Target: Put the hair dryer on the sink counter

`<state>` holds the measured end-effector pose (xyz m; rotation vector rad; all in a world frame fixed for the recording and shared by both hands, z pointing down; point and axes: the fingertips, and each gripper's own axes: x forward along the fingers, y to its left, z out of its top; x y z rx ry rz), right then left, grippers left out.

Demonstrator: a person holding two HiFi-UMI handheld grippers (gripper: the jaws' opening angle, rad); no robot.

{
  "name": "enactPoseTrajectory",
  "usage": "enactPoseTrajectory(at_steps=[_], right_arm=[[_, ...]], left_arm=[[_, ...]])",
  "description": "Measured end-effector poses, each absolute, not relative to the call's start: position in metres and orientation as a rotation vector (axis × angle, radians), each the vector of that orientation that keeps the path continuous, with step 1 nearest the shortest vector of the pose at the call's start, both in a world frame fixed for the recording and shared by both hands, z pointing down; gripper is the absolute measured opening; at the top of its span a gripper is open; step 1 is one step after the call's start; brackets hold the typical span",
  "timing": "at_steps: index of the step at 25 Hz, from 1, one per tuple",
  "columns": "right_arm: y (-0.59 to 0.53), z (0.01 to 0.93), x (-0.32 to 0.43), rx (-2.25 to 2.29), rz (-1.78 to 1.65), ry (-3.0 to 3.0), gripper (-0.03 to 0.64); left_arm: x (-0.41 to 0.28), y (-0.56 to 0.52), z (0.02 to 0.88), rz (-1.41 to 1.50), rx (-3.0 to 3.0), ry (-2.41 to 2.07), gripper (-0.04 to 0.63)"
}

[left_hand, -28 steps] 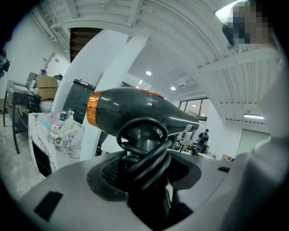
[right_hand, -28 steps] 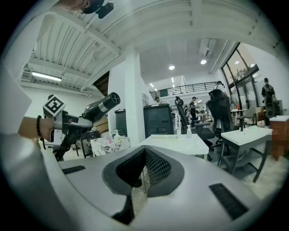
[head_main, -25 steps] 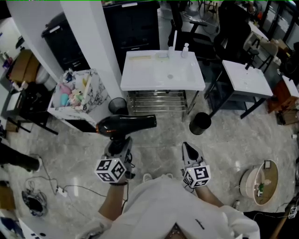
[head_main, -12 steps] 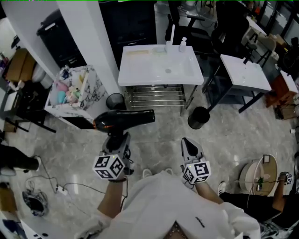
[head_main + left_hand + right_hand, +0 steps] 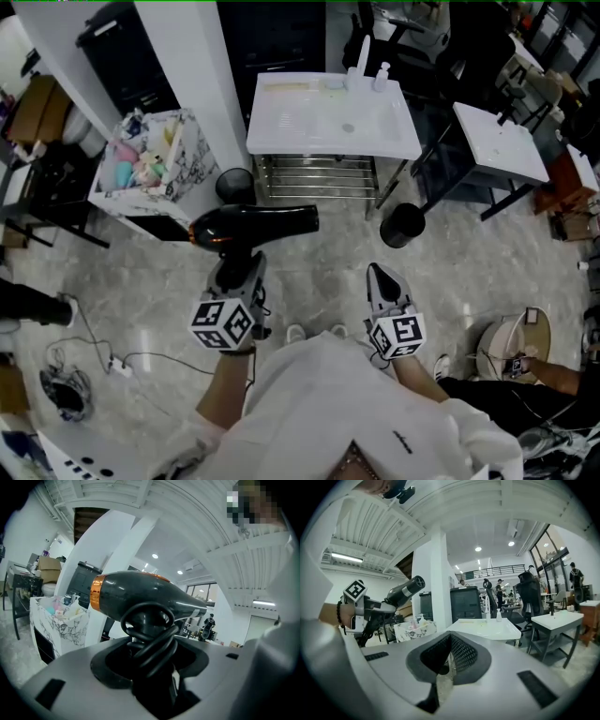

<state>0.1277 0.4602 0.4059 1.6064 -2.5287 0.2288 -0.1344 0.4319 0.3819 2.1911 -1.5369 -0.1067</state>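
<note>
A black hair dryer [image 5: 258,225] with an orange ring lies level over the marble floor, nozzle pointing right. My left gripper [image 5: 236,265] is shut on its handle, where the black cord is looped; in the left gripper view the hair dryer [image 5: 140,590] stands just above the left gripper [image 5: 150,665]. The white sink counter [image 5: 300,131] stands ahead, past the dryer, with a faucet [image 5: 361,58] at its back. My right gripper [image 5: 380,275] hangs shut and holds nothing, to the right of the dryer. The right gripper view shows the right gripper [image 5: 444,663], the hair dryer [image 5: 405,590] and the sink counter [image 5: 487,627].
A white pillar [image 5: 192,66] and a marble-patterned bin [image 5: 183,192] full of items stand left of the counter. A small black bin [image 5: 234,185] sits by the pillar, a larger black bin [image 5: 403,225] right of the counter. A second white table [image 5: 502,141] is farther right.
The left gripper keeps hold of the hair dryer. The view has shifted a little, and the sink counter sits slightly higher in the frame. Both grippers stay as they were.
</note>
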Motion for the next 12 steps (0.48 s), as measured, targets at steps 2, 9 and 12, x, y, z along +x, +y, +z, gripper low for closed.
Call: enactPoseTrajectory(at_steps=[2, 9, 12], right_arm=[[0.458, 0.406, 0.118, 1.602, 0.221, -2.523, 0.017], [0.454, 0.410, 0.102, 1.610, 0.219, -2.486, 0.017], [0.452, 0.410, 0.099, 1.603, 0.213, -2.480, 0.017]], left_arm=[[-0.142, 0.430, 0.383, -0.105, 2.198, -1.535, 0.258], [-0.165, 0.426, 0.393, -0.095, 2.183, -1.526, 0.256], [-0.169, 0.424, 0.396, -0.098, 2.181, -1.529, 0.256]])
